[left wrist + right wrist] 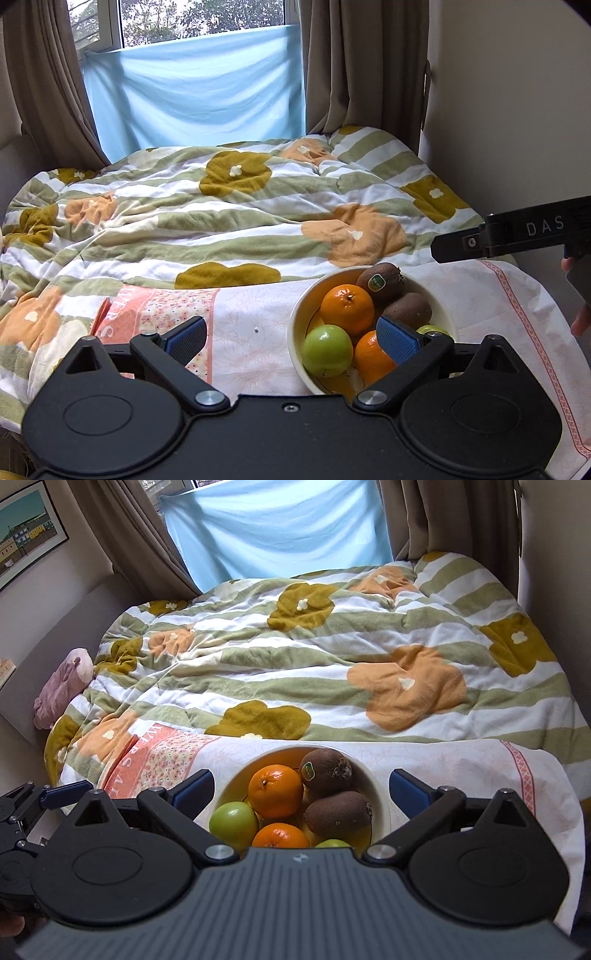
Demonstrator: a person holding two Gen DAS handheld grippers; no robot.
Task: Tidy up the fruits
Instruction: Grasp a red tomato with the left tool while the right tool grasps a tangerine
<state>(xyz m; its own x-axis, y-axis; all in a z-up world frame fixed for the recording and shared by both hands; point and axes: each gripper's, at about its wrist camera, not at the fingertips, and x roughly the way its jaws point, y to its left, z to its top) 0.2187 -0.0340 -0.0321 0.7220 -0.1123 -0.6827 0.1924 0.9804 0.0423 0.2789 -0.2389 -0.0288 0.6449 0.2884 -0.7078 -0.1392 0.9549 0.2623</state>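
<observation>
Bedroom daylight falls across a flowered quilt (332, 657) on the bed, where a pale cloth (461, 768) carries a cream bowl (382, 797) heaped with fruit: two oranges (275, 792), two kiwis (325, 768) and green apples (233, 823). The right tool (301, 786) stands spread wide and empty, the bowl just ahead between its fingers; the left tool (291, 338), equally wide and empty, has the bowl under its right finger. With no loose fruit in sight, the gathering step appears finished. Any next move would seem to call only for drawing both tools clear without nudging the bowl.
</observation>
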